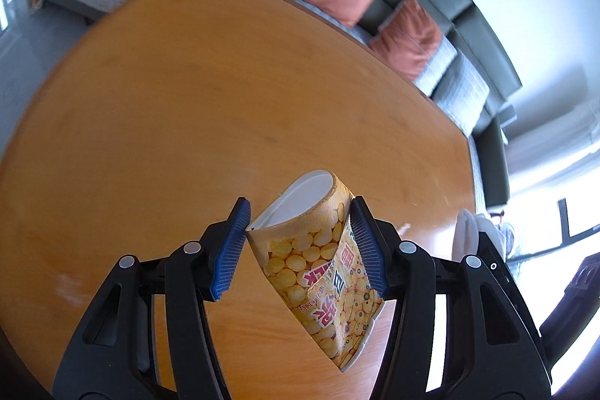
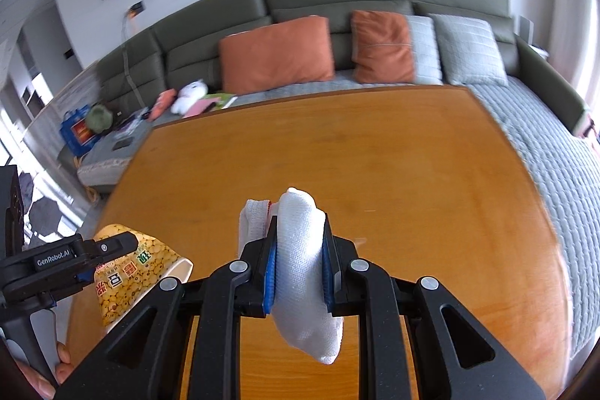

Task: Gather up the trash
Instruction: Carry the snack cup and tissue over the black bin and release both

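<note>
Above the wooden table (image 1: 187,100), left hand-held gripper (image 1: 300,242) clamps an empty snack cup (image 1: 318,261).

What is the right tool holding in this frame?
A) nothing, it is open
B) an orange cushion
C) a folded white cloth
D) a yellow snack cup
C: the right tool is clamped on a folded white cloth above the wooden table, while the yellow snack cup sits in the left tool.
</note>
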